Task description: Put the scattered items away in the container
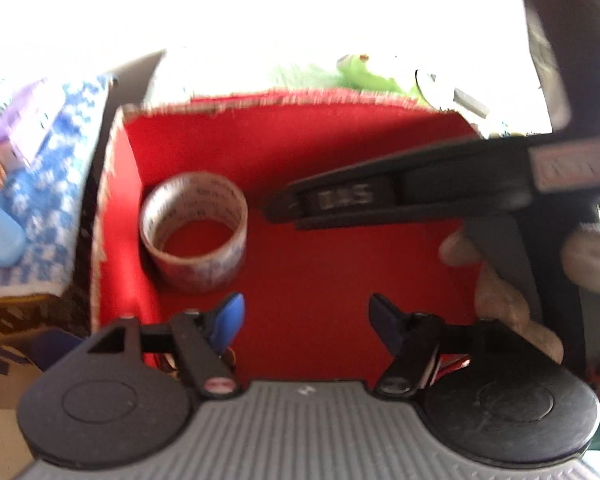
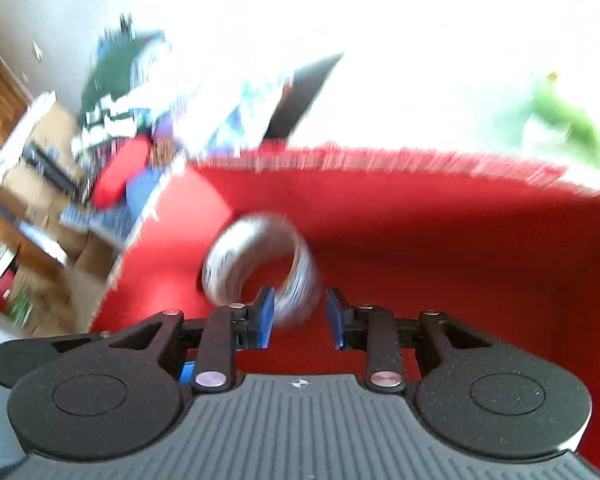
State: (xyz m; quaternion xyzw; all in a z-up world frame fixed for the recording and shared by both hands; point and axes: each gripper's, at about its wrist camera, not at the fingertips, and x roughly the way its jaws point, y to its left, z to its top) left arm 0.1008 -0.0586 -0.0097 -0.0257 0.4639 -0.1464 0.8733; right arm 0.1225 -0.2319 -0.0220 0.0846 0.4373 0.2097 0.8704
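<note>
Fig.: tape roll [image 1: 194, 232] on red container [image 1: 340, 264] floor, ahead-left of left fingers [image 1: 306, 322], spread, empty. Right fingers [image 2: 300, 316] parted, not gripping. Risk: roll may wobble/roll if clipped.

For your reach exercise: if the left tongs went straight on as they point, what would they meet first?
Probably the bare red floor of the box; the tape roll sits left of that line, though depth is unclear.

Red-lined container [image 1: 340, 152], clear printed tape roll [image 1: 194, 232], blue-and-white checked cloth [image 1: 56, 184], green toy [image 1: 364, 74]
</note>
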